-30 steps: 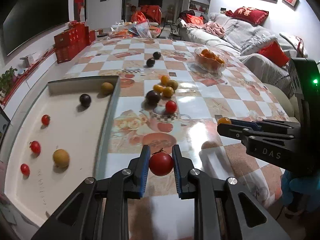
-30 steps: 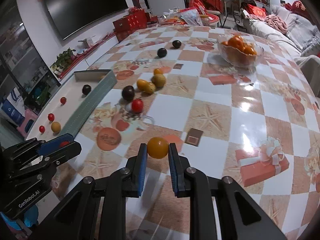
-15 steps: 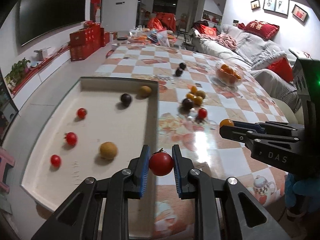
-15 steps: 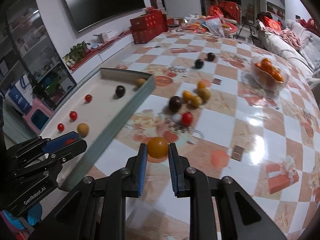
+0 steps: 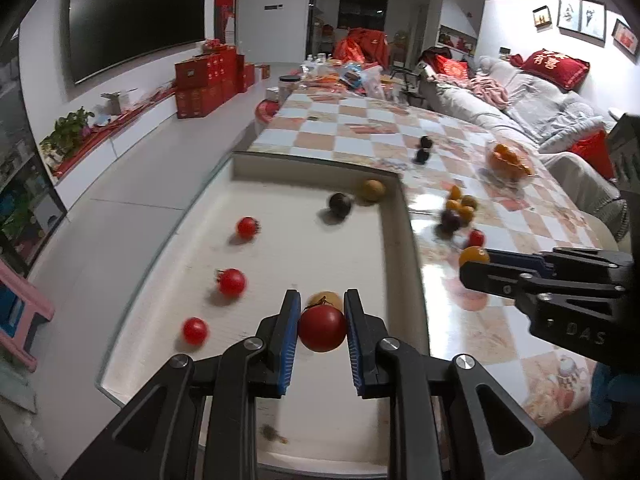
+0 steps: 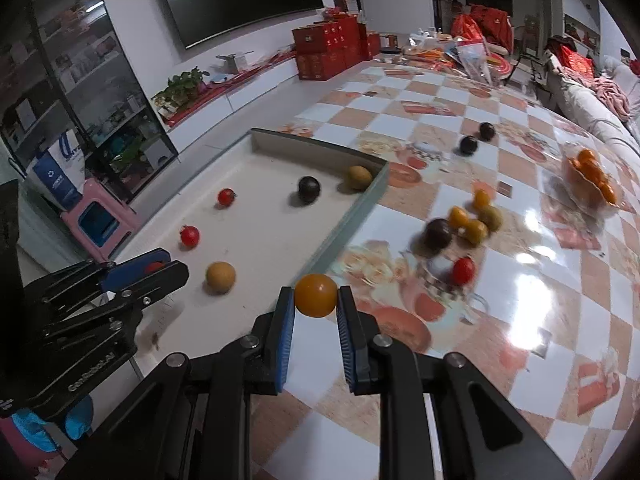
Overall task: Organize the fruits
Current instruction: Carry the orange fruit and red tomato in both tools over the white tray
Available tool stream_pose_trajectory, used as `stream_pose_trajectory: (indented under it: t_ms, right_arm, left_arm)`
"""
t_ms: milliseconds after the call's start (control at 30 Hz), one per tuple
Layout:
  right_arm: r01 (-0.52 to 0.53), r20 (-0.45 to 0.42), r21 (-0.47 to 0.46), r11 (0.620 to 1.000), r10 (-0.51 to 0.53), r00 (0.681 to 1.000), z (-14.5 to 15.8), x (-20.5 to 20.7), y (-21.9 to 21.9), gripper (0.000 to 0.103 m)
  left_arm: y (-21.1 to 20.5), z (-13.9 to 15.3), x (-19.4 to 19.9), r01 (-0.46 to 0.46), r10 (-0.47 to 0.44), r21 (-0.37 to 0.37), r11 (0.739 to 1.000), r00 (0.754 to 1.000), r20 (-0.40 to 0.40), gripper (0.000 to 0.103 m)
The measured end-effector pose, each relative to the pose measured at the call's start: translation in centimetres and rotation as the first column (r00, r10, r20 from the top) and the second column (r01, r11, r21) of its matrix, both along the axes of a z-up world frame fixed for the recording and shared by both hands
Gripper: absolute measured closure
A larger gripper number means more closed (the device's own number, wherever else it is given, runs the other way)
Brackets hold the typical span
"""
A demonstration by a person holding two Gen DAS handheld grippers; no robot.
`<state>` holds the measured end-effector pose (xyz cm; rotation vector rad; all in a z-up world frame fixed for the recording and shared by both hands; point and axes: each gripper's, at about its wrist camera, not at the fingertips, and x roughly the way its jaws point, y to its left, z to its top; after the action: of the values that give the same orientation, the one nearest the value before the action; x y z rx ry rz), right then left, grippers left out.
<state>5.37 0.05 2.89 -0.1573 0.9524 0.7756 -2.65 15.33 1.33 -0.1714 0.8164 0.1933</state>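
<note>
My left gripper [image 5: 322, 330] is shut on a red tomato [image 5: 322, 329] and holds it over the near part of the white tray [image 5: 394, 240]. My right gripper [image 6: 316, 308] is shut on an orange tomato [image 6: 316, 295] above the table, just right of the tray's wall [image 6: 340, 232]. The tray holds three small red tomatoes, the nearest [image 5: 195, 331], a dark plum [image 5: 340, 204] and two yellow-brown fruits, one [image 6: 220, 277] near the left gripper [image 6: 160, 270]. Loose fruit lies in a cluster [image 6: 466, 224] on the table.
A glass bowl of oranges [image 6: 592, 178] stands at the table's right. Two dark plums [image 6: 476, 138] lie farther back. Red boxes [image 6: 332, 50] and clutter sit at the far end. A sofa [image 5: 540, 112] runs along the right. The tray's left edge borders the floor drop.
Both grippers have moved left with their fruits. The left one now hangs over the tray instead of its right wall; the right one has come up to the tray's wall.
</note>
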Motion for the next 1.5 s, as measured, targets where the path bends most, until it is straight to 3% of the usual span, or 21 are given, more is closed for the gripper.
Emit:
stream_pose_trajectory:
  t_ms: [867,1133,1500]
  right_arm:
    - [-0.051,-0.023,-0.009,0.999,0.051,0.998,-0.5,1.3,4.1,0.080]
    - [-0.079,-0.012,-0.024,0.997,0.079,0.997,-0.6,2.9,6.0,0.080]
    - [-0.157,0.005,-0.083,0.984,0.158,0.987,-2.8,4.3,8.3,0.080]
  left_arm:
    - [3.1,-1.5,2.5,-0.054,0.057,0.043,0.998,0.996,-0.072,0.079]
    - [3.9,-1.1,5.4,-0.050,0.051,0.008,0.999,0.993,-0.102,0.079]
    - [4.5,-3.2,9.4,-0.051,0.053,0.014,0.999,0.979,-0.196,0.079]
